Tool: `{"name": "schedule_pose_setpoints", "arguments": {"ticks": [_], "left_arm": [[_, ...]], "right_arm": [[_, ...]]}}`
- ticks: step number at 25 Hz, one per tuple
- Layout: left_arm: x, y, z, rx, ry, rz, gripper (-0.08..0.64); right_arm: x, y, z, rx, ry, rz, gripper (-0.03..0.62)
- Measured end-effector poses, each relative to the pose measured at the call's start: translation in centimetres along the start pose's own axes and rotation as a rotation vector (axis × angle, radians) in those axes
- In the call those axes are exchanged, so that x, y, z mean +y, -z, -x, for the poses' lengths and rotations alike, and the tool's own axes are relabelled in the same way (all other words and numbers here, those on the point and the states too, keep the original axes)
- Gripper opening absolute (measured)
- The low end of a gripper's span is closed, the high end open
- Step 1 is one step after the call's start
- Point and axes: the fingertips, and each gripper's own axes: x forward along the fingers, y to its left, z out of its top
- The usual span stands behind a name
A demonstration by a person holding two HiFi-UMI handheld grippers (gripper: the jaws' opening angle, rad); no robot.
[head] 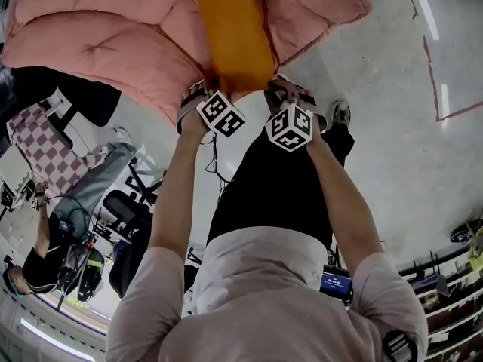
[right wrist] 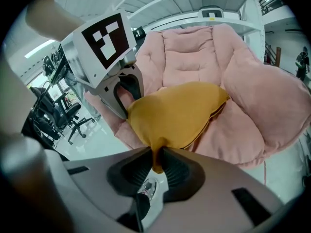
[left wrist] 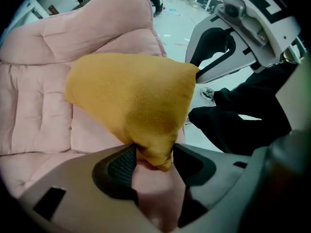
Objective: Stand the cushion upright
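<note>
The orange cushion [head: 232, 36] lies on a pink chair [head: 90, 44]. The right claw [right wrist: 156, 160] pinches one near corner; the left claw [left wrist: 153, 155] stands open around the other.

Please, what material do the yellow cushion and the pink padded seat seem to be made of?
Yellow cushion: probably a soft, matte, fleece-like fabric over filling; it shows a fine fuzzy grain and its corners crumple limply. Pink padded seat: likely a matte, suede-like fabric; stitched seams divide it into puffy quilted panels.

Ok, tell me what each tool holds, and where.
Right tool pinches the orange cushion by one corner. Left tool stands open around another corner, not gripping.
</note>
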Motion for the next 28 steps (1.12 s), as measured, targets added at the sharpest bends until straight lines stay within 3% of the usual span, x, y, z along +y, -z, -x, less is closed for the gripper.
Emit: {"name": "schedule_pose_setpoints", "arguments": {"ticks": [4,12,17,19,23,28], "left_arm": [[-0.1,-0.4,0.8,-0.056,0.000,0.088,0.242],[-1.1,-2.1,3.3,-0.228,0.076,0.350,0.145],[-1.0,-3.4,6.0,-0.395,0.150,0.627,0.090],[-0.8,-3.6,7.5,-0.428,0.170,0.702,0.084],[-0.9,-4.1,10.3,-0.479,0.207,0.742,0.080],[0.5,-4.3,13.0,-0.533,0.201,0.794,0.075]], "right_arm": [[-0.7,-0.9,1.2,0.013,-0.001,0.025,0.054],[-2.4,-2.9,5.0,0.066,0.017,0.075,0.041],[-3.4,-4.8,7.6,0.100,0.039,0.108,0.035],[-3.8,-5.7,8.6,0.109,0.049,0.126,0.034],[-4.5,-7.1,10.5,0.137,0.071,0.141,0.032],[-5.6,-9.9,11.7,0.135,0.087,0.188,0.031]]}}
